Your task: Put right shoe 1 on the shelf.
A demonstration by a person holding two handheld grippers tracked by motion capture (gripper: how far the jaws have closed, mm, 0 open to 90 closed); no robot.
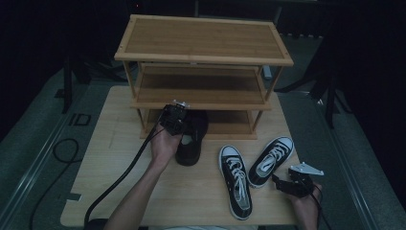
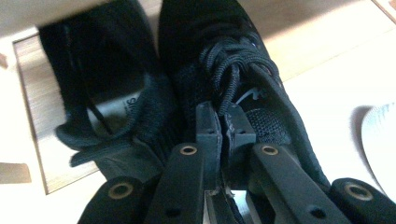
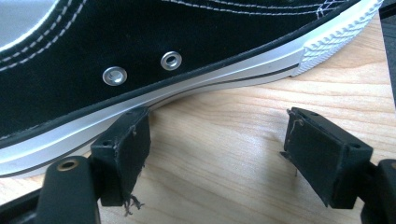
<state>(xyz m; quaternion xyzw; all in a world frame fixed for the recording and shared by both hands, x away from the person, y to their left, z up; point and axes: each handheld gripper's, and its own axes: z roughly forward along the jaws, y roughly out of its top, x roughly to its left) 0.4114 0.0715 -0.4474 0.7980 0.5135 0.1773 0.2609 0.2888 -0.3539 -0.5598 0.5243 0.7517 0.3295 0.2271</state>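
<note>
- The all-black lace-up shoe (image 2: pixel 243 79) I work on lies with its toe under the bottom shelf of the three-tier bamboo shoe rack (image 1: pixel 203 38), its heel end out on the light wooden table (image 1: pixel 124 143).
- My left gripper (image 2: pixel 225 122) sits on it from above; the jaws are almost together, pinching the tongue and collar fabric just behind the black laces.
- A second black shoe (image 2: pixel 102 93) lies touching it on one side, its pale printed insole showing through the opening, also reaching under the rack.
- In the high view my left hand (image 1: pixel 165 143) comes to the rack's front edge, with the black cable trailing back across the table.
- My right gripper (image 3: pixel 217 154) rests low on the table near its front right corner, jaws spread wide with bare wood between them.
- One of its pads (image 3: pixel 123 144) sits just against the white rubber sole of a black canvas sneaker with white laces (image 1: pixel 270 160).
- Its matching black canvas sneaker (image 1: pixel 235 181) lies just beside it, toe towards me.
</note>
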